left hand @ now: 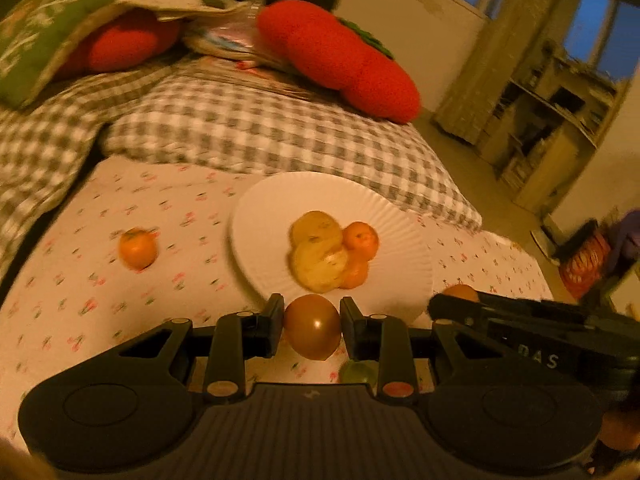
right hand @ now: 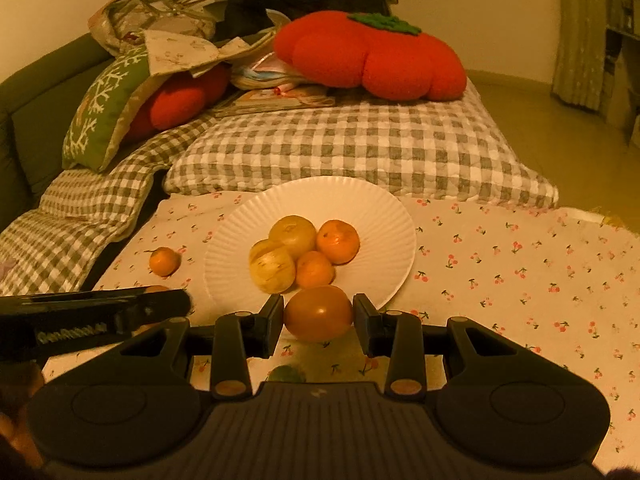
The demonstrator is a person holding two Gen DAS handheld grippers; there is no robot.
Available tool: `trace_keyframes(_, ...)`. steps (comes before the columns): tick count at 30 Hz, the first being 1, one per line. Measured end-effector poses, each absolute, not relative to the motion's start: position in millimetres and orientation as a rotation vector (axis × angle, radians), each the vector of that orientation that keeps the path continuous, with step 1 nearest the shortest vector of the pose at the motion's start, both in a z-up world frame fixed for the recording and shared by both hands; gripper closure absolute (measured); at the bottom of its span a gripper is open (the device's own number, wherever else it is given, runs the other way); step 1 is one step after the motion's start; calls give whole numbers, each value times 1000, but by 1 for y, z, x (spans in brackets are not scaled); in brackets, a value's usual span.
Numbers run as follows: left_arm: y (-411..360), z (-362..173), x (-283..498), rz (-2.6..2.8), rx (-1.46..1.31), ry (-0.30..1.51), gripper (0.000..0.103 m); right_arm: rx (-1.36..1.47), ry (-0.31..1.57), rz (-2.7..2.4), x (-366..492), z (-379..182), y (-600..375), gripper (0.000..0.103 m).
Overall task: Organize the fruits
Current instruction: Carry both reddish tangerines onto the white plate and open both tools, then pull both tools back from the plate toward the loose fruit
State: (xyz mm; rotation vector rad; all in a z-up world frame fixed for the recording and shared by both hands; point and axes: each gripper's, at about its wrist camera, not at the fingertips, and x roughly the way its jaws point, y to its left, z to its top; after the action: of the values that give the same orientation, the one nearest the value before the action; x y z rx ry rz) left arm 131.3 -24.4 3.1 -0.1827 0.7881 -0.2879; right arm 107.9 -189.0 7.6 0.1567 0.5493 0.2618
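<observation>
Narrowly parted, each gripper [left hand: 312, 326] [right hand: 318, 314] clamps its own round fruit.

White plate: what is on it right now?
The white plate holds two yellowish fruits and two oranges, bunched together; anything beneath them is hidden.

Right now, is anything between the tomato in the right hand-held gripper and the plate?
Nothing visible blocks the way. The right hand-held gripper holds the tomato just short of the plate rim. On the plate itself, four fruits crowd the middle, so the free room is on its right and far sides.
</observation>
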Motion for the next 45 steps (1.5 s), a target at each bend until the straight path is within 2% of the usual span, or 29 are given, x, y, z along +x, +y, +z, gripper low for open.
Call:
trace_keyframes(8, -51, -13, 149, -356, -125, 775, 86, 204, 572, 244, 132, 0, -197, 69)
trace_keyframes(27, -51, -34, 161, -327, -54, 720, 86, 227, 614, 252, 147, -16, -192, 67)
trace_keyframes(30, -48, -35, 163, -335, -71, 724, 82, 232, 606, 256, 146, -15, -190, 67)
trace_keyframes(37, -32, -26, 161, -336, -173, 706, 59, 290, 578, 248, 142, -7, -200, 58)
trace_keyframes(40, -29, -21, 161, -339, -204, 706, 55, 312, 567, 252, 140, -4, -204, 52)
trace_keyframes(45, -19, -9, 158, -329, -242, 699, 51, 339, 566, 250, 138, 1, -209, 51)
